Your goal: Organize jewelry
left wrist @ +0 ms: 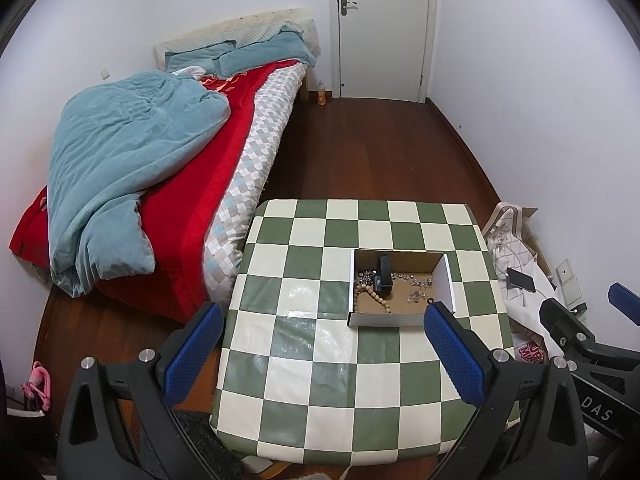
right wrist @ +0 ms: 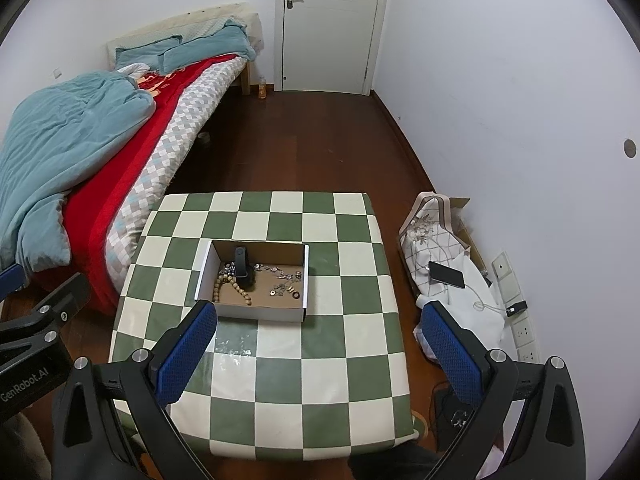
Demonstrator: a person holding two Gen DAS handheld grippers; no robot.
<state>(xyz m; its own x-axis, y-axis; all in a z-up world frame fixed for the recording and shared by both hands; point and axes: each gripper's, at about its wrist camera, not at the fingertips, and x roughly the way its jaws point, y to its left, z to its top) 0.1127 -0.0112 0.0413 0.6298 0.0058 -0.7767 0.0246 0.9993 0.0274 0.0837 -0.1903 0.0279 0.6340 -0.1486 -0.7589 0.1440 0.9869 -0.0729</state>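
Two wrist views of one moment. We hold the left gripper (left wrist: 324, 354) above the near part of a table (left wrist: 312, 420) covered in a green and cream checked cloth; its blue-padded fingers (left wrist: 192, 356) stand wide apart and hold nothing. The right gripper (right wrist: 320, 354), seen in its own view, is likewise spread wide and empty, hovering over the near edge of the same table (right wrist: 280, 412). Each tool also appears at the margin of the other's view, the right one at the right edge of the left view, the left one at the left edge of the right view.

The jewelry lies in an open cardboard box (right wrist: 256, 314) with white outer walls and a brown floor, resting on the table toward its middle, beyond both grippers. Inside, we see a string of tan wooden beads (right wrist: 230, 284) at the left, a dark band-shaped item (right wrist: 243, 266) propped against the back wall, and a scatter of small silvery chains and rings (right wrist: 286, 280) across the middle and right of the floor. The same contents show in the left view: beads (left wrist: 374, 294), dark band (left wrist: 384, 274), small metal pieces (left wrist: 416, 290). Individual pieces are too small to tell apart.

Surroundings: a bed (left wrist: 168, 184) with a red cover and a blue quilt (left wrist: 120, 168) stands left of the table; a white door (right wrist: 328, 24) closes the far wall; a phone (right wrist: 447, 274) lies on white fabric on the floor to the right.
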